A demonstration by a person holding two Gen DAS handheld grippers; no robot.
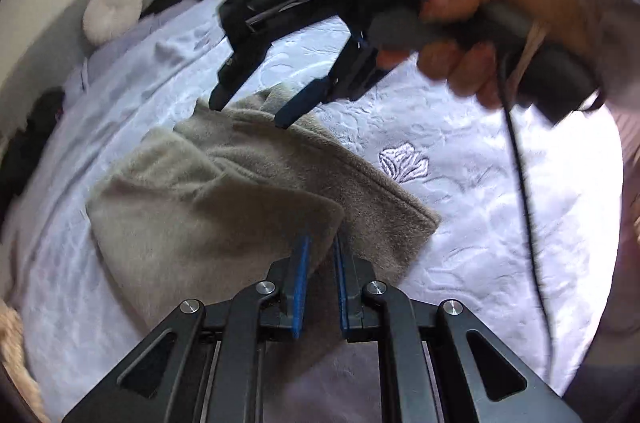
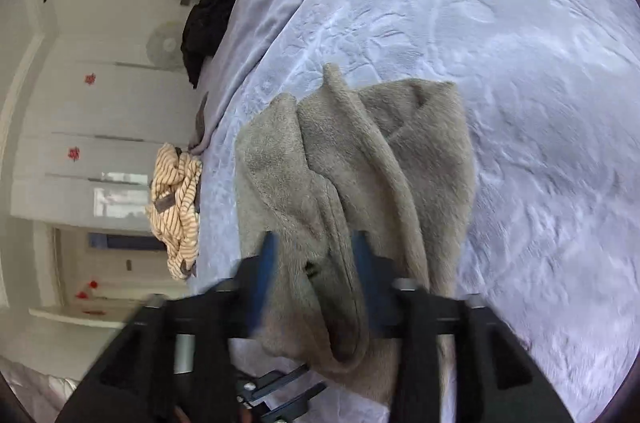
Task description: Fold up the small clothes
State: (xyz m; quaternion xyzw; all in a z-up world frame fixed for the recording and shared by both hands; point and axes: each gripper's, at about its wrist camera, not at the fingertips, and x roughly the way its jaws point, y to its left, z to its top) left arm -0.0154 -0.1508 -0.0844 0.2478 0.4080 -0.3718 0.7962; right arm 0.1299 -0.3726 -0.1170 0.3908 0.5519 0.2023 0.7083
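The grey fleece garment (image 1: 224, 207) lies bunched on the bed (image 1: 460, 207), partly doubled over, one flap lifted. The left gripper (image 1: 320, 255) has its blue pads narrowly apart with a fold of the garment's near edge between them; it seems to pinch the cloth. The right gripper (image 1: 250, 113), in the person's hand (image 1: 492, 35), stands at the far edge, jaws well apart with cloth between them and not closed on it. A fold looks to be in hand: one edge carried over the rest. Next, the right gripper likely needs to close on its corner, then both lay the flap flat and even. A striped garment (image 2: 176, 215) and dark clothes (image 2: 212, 15) lie near the bed's edge.
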